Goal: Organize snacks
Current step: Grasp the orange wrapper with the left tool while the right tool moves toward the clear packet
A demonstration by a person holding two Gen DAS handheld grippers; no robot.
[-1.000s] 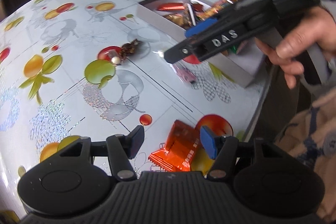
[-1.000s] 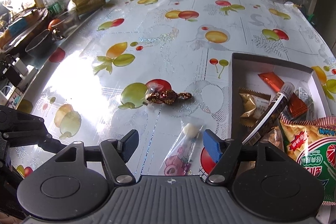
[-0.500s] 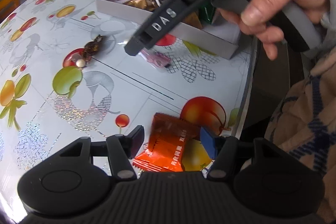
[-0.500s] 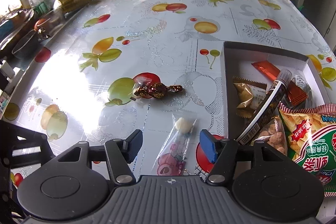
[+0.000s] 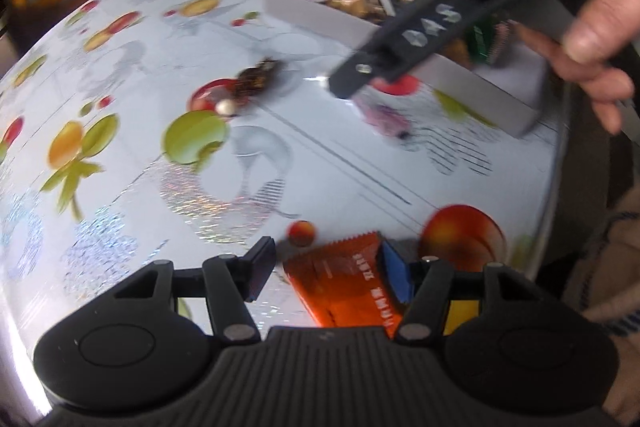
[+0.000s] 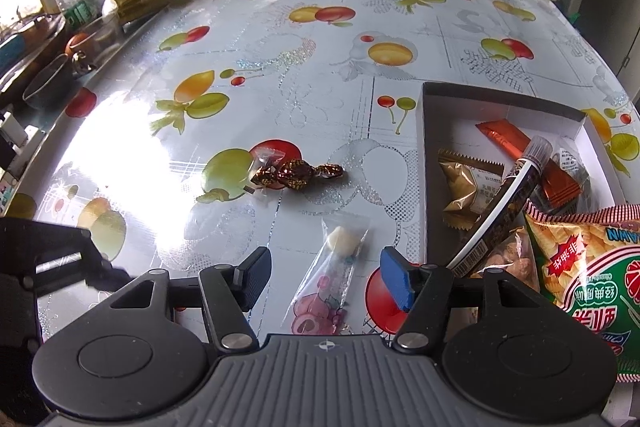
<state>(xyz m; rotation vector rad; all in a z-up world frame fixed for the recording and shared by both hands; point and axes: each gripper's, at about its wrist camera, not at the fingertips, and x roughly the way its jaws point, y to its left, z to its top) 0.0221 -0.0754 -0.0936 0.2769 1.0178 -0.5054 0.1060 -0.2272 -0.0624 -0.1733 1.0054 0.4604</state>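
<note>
Left wrist view: left gripper [image 5: 326, 267] agape over orange packet [image 5: 340, 279] near table edge [image 5: 554, 195]

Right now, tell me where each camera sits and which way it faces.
Left wrist: rides on the left claw, looks down across the table edge at the orange packet between its open jaws; the right claw and a hand show ahead.
Right wrist: rides on the right claw, looks down the table at the clear candy packet between open jaws; the left claw's frame shows at lower left.
Shared: white box, brown wrapped candy.
</note>
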